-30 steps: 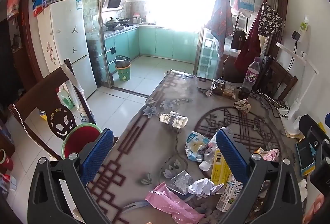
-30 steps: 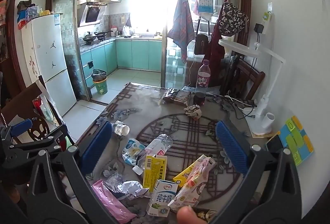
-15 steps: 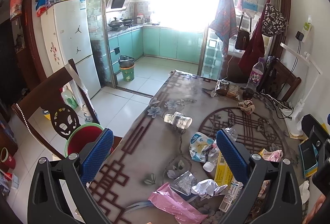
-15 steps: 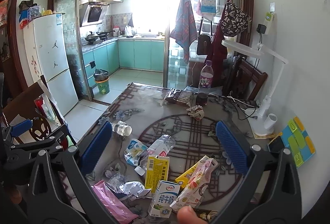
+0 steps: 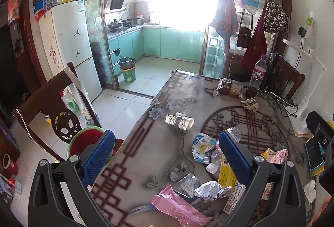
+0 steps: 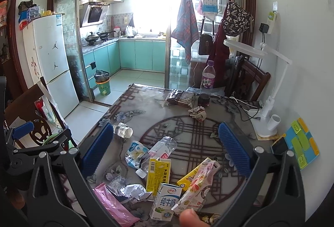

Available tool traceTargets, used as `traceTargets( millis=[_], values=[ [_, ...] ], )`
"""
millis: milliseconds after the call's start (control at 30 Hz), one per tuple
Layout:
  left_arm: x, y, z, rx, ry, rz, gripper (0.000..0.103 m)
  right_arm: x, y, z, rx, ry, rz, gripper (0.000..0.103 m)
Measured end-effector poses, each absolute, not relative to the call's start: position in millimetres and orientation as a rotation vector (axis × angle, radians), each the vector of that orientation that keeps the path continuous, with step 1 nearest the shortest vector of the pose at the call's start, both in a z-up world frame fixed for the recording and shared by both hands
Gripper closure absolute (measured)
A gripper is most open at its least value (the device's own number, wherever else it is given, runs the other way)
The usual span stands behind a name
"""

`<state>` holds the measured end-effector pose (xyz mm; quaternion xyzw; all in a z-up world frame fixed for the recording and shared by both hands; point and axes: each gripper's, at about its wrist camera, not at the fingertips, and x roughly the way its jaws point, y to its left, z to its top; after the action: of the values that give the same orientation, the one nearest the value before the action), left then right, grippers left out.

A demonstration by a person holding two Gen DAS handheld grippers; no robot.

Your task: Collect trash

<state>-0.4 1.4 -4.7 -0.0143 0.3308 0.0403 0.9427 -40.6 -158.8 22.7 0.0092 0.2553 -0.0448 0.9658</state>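
Both grippers spread wide, empty, above the littered table (image 6: 208, 101).

Trash sits in a near-edge pile: milk carton (image 6: 166, 199), yellow carton (image 6: 157, 174), pink bag (image 5: 179, 207), crumpled paper (image 5: 210, 188). Right gripper (image 6: 165, 149) hangs over the pile; left gripper (image 5: 167, 156) hangs beside it. Best to take one stiff item first, jaws square across the carton's flat sides, clear of neighbours.

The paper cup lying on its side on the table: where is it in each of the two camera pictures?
Left wrist view: the paper cup lies just above centre, between the open fingers.
Right wrist view: the cup sits left of centre, by the left blue pad.
Shared landmark: the purple-label bottle at the table's far end.
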Motion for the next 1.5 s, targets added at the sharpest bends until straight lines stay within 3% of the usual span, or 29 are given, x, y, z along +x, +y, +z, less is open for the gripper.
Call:
traceTargets(
  millis=[1267,1500],
  values=[
    [3,6,-7,-0.026,0.676,0.094,0.007,-31,-160,18,0.014,0.537,-0.086,0.003],
    [1,12,-3,-0.044,0.608,-0.017,0.007,-27,-167,12,0.027,0.548,-0.073,0.003]
  ],
)
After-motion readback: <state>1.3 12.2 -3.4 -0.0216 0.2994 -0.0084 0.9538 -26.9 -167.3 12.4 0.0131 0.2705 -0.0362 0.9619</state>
